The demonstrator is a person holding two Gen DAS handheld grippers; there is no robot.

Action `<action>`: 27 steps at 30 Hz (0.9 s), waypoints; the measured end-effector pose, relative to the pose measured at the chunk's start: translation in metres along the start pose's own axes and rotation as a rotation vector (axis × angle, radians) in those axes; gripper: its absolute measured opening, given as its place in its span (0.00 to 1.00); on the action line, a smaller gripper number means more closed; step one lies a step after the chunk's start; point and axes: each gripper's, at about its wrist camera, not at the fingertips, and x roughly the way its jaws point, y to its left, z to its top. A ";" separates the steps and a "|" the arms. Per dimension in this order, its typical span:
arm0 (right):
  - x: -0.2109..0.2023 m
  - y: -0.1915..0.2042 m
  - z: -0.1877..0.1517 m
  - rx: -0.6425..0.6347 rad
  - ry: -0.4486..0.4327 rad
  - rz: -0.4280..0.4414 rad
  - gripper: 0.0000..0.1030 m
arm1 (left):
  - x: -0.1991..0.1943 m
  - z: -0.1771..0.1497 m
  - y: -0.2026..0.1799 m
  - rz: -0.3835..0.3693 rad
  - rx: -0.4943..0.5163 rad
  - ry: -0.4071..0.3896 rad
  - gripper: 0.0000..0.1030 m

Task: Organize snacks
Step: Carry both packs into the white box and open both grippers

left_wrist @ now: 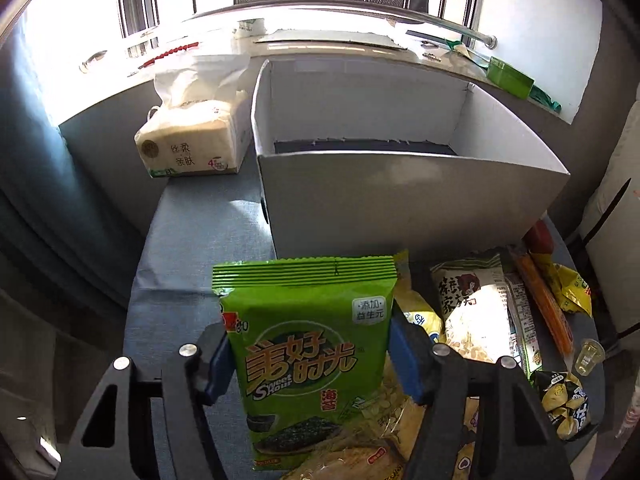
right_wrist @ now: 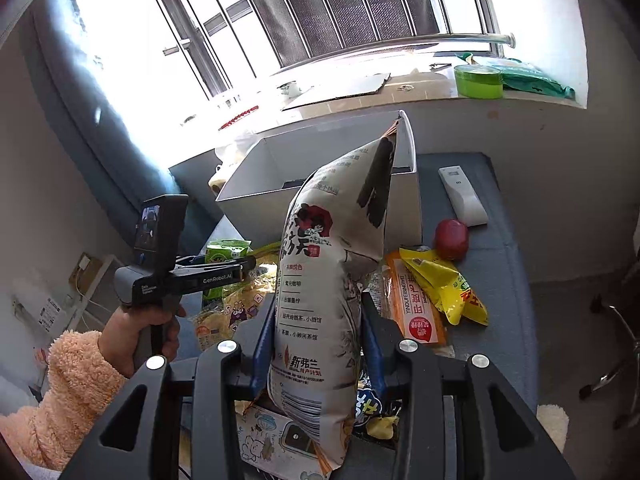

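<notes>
My left gripper (left_wrist: 310, 344) is shut on a green seaweed packet (left_wrist: 308, 312), its blue pads (left_wrist: 218, 360) pressing both side edges just above the snack pile. In the right wrist view the same gripper (right_wrist: 240, 266) shows at the left, held by a hand (right_wrist: 136, 332) in a fuzzy orange sleeve. My right gripper (right_wrist: 316, 336) is shut on a tall white printed snack bag (right_wrist: 328, 260), held upright above the pile. An open white box (left_wrist: 400, 196) stands just behind the snacks, its floor dark and bare where visible.
Several more packets lie on the blue cloth: a yellow one (right_wrist: 444, 284), an orange one (right_wrist: 412, 304). A red round item (right_wrist: 451, 238) and a white remote (right_wrist: 462, 196) sit right of the box. A tissue pack (left_wrist: 192, 140) stands left of it. A small clear cup (left_wrist: 588, 356) is at the right.
</notes>
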 end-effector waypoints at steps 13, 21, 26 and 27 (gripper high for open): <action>0.009 0.015 0.013 -0.054 -0.008 0.016 0.41 | -0.096 0.023 -0.001 -0.046 -0.023 -0.216 0.67; 0.009 0.020 0.034 -0.075 -0.039 0.018 0.41 | -0.123 0.057 -0.011 -0.109 -0.005 -0.296 0.67; 0.024 0.023 0.087 -0.106 -0.089 0.022 0.41 | -0.110 0.106 -0.012 -0.154 -0.005 -0.306 0.67; 0.032 0.022 0.100 -0.106 -0.087 0.022 0.41 | -0.105 0.117 -0.012 -0.170 -0.005 -0.303 0.67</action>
